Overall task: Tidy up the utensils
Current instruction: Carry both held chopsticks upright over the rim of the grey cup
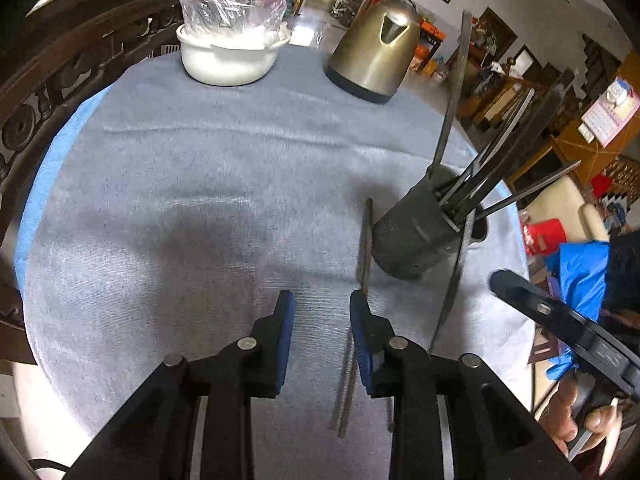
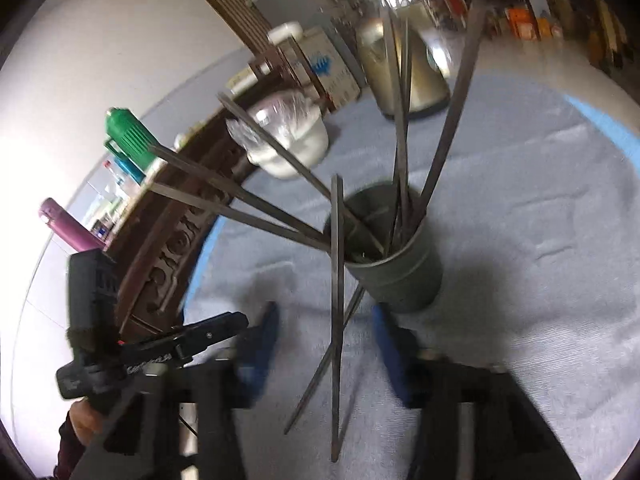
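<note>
A dark metal cup (image 1: 412, 240) (image 2: 400, 276) stands on the grey cloth, with several thin metal chopsticks (image 2: 400, 128) fanning out of it. Two loose chopsticks (image 1: 345, 392) lie on the cloth just left of the cup. My left gripper (image 1: 322, 308) hovers over them, open, its right pad (image 1: 362, 320) right beside them without pressing. One more long chopstick (image 2: 337, 320) leans against the cup's rim. It crosses another on the cloth, and both lie between the jaws of my right gripper (image 2: 326, 332), which is open with its pads clear of them.
A white bowl (image 1: 230, 56) covered in plastic wrap and a bronze kettle (image 1: 372, 52) stand at the far side of the round table's grey cloth (image 1: 180, 200). Carved dark wooden furniture (image 1: 60, 80) runs along the left. The table edge drops off right of the cup.
</note>
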Motion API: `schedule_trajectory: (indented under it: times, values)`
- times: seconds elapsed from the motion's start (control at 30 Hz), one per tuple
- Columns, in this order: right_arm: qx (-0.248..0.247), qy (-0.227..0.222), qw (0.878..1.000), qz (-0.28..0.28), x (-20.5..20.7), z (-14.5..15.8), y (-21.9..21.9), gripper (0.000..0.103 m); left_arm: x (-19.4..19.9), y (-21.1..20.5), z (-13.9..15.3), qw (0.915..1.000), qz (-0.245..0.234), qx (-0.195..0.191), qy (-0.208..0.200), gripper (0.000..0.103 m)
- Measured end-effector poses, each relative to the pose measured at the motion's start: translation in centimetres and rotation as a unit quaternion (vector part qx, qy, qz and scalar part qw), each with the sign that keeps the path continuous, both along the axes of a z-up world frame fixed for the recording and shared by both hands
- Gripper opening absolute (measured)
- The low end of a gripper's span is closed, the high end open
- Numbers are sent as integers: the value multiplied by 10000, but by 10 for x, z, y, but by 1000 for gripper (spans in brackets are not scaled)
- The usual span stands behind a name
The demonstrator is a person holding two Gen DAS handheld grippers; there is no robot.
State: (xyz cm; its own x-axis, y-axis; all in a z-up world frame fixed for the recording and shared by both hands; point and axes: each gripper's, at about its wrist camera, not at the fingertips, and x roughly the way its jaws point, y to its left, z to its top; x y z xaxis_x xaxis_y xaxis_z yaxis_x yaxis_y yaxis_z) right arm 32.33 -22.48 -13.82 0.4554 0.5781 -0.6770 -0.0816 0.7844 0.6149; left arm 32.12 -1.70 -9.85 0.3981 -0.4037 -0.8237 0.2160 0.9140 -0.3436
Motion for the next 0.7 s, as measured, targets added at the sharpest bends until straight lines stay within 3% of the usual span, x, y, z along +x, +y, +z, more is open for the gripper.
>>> schedule_trajectory:
  times: [0.07,0.13,0.17,0.4,0.53,0.7]
  values:
    - [-94,171,9998,9,10,-11,8,32,4,-3,-3,9999,-112,125,22,29]
    - [33,181,9998,5,14,-15,11,11,8,-6,-7,9994,-228,247,83,29]
    - [12,133,9999,-13,14,-15,11,7,12,-9,-9,9990,-318,281,126,29]
    - [-313,-33,9994,-124,4,-11,0,7,34,-47,-33,9910,-1169,335,562,29]
    - [-290,-67,9991,-295,-5,-5,-18,7,48,-67,-52,9876,-1296,502,732,29]
    - [-217,-37,9989,-409,-20,-5,-37,7,57,-74,-52,9904,-1209,177,649,29]
